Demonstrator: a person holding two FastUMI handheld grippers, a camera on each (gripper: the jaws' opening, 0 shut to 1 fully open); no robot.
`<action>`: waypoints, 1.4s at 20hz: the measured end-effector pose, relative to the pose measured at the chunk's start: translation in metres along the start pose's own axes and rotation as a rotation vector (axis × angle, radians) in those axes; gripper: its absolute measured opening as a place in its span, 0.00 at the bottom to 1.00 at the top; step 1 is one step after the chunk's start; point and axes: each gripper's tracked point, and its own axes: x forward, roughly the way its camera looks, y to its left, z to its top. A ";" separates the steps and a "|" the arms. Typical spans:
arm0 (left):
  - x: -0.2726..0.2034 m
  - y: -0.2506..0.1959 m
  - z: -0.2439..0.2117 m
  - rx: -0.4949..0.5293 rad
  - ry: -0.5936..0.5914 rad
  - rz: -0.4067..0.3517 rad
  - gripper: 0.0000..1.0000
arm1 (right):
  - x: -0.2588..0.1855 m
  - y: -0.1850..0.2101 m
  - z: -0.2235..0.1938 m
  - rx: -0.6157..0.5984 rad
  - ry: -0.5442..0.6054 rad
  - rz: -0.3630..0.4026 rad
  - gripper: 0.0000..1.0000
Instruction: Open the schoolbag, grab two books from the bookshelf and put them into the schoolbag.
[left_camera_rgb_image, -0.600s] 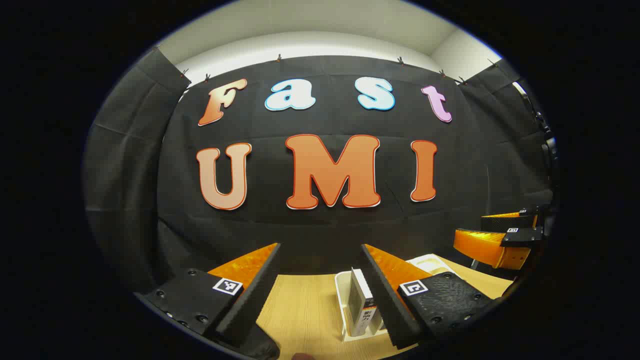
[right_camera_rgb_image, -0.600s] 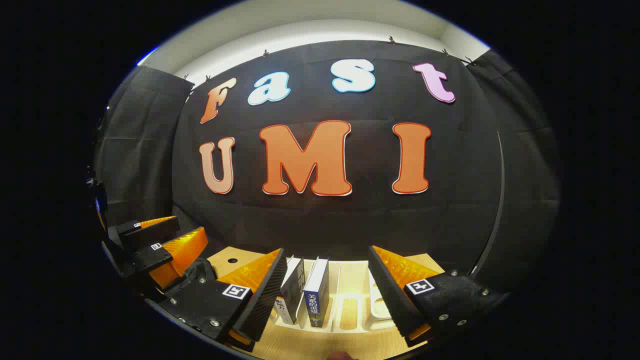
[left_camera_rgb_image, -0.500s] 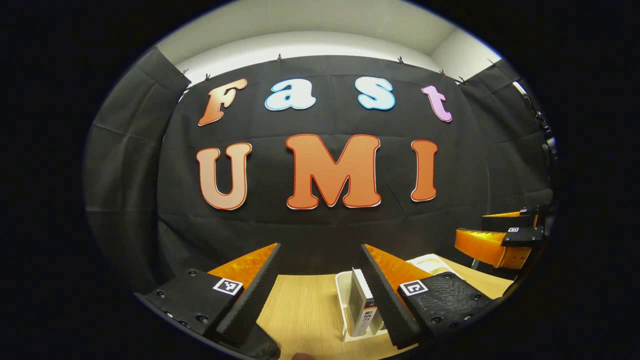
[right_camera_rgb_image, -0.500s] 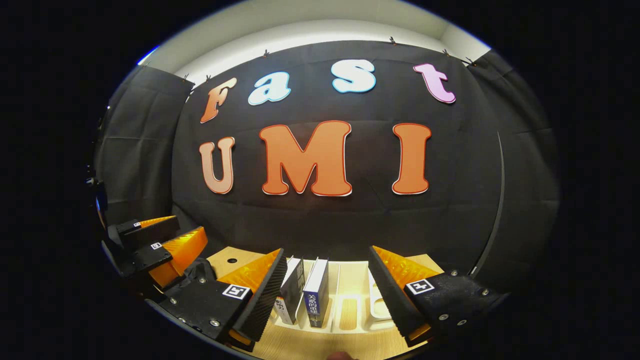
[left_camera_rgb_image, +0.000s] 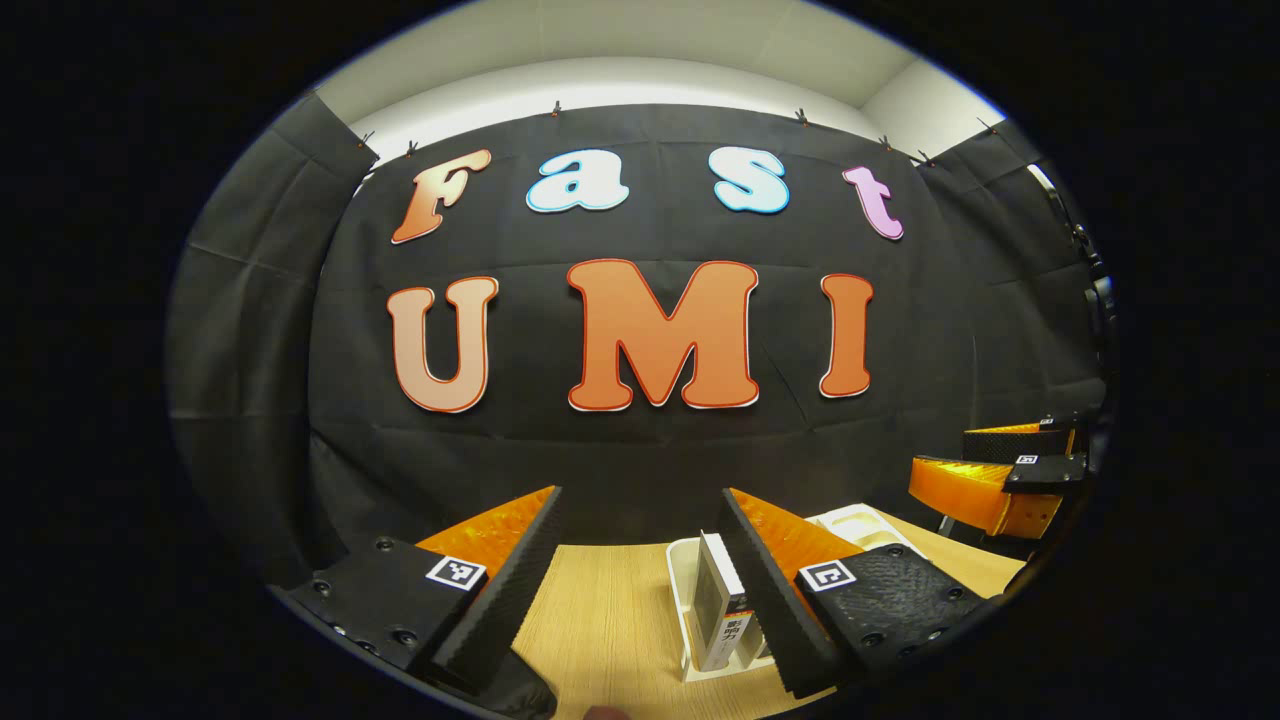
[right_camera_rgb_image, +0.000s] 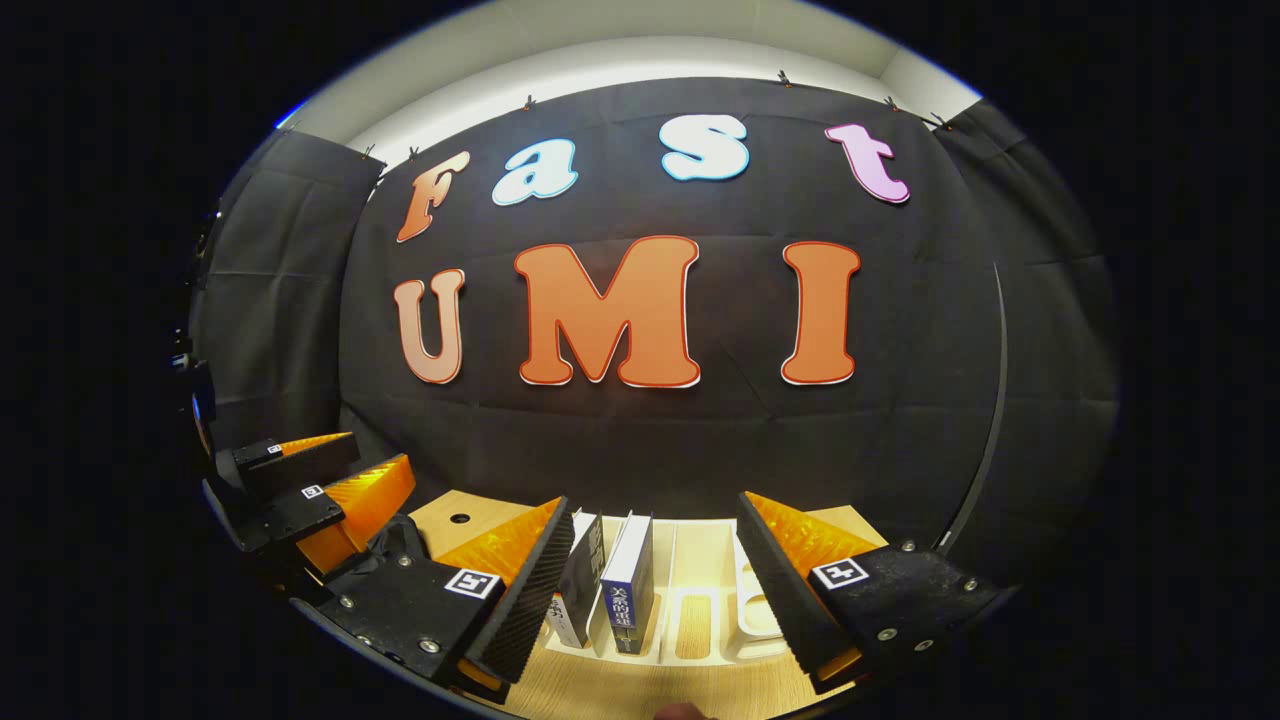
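Wooden table (right_camera_rgb_image: 600, 690) nearest in both views. Right gripper (right_camera_rgb_image: 650, 570) jaws spread wide, nothing between them touched. Just beyond its tips, two books stand upright in the white bookshelf (right_camera_rgb_image: 700, 610): blue-spined book (right_camera_rgb_image: 625, 590) and a darker book (right_camera_rgb_image: 578, 590) at its left, leaning slightly against the left finger's line. Spines face the camera, long axis vertical, covers running near-to-far, so they sit left of the jaw gap's centre. Likely a small leftward shift needed before closing across the covers.

Left gripper (left_camera_rgb_image: 640, 570) also spread, empty. In the left gripper view one book (left_camera_rgb_image: 722, 615) in the rack's end slot (left_camera_rgb_image: 680, 600) sits at the right of its gap, close against the right finger, contact unclear. Right gripper looks nearer and better lined up. Schoolbag: cannot place it; a dark shape at the near edge can't be identified. Black cloth wall (right_camera_rgb_image: 640, 440) behind everything.
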 end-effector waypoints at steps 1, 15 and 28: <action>0.002 0.000 0.000 0.001 0.000 0.000 0.99 | 0.001 0.000 -0.001 0.000 0.000 0.000 0.97; 0.037 0.005 -0.019 -0.037 0.060 0.001 0.98 | 0.026 -0.008 -0.008 0.025 0.064 -0.018 0.97; 0.054 0.034 -0.044 -0.059 0.121 0.042 0.98 | 0.035 -0.031 -0.030 0.019 0.114 -0.091 0.98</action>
